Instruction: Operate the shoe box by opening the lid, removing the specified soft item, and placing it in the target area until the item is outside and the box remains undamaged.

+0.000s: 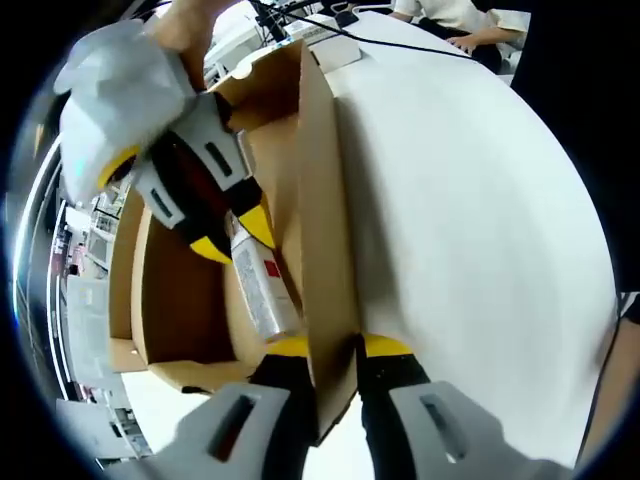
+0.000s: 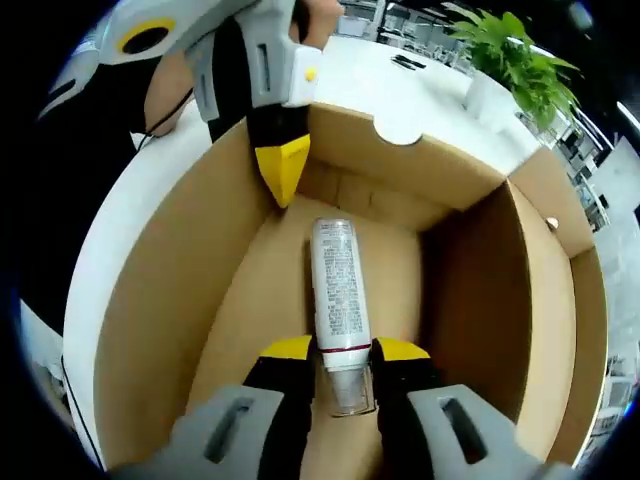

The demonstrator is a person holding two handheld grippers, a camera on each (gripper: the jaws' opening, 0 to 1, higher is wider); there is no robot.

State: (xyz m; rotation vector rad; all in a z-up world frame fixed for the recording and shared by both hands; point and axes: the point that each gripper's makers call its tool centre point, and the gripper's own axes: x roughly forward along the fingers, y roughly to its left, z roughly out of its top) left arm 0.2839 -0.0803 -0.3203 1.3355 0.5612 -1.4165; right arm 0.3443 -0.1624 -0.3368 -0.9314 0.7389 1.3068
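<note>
An open brown cardboard shoe box (image 1: 322, 200) stands on a white table (image 1: 470, 200). My left gripper (image 1: 335, 347) is shut on the box's side wall, one jaw inside and one outside. In the right gripper view the left gripper (image 2: 280, 168) pinches that wall (image 2: 170, 330) at the upper left. Inside the box, my right gripper (image 2: 345, 350) is shut on the capped end of a white bottle with red print (image 2: 338, 275). The bottle points along the box floor; I cannot tell if it is touching it. The left gripper view has the right gripper (image 1: 235, 235) reaching down into the box, holding the bottle (image 1: 262, 290).
The lid flap (image 2: 560, 280) hangs open at the box's far side. A green plant in a white pot (image 2: 515, 55) stands at the table's far edge. Black cables (image 1: 400, 45) lie on the table, and a seated person's arm (image 1: 450, 15) rests beyond them.
</note>
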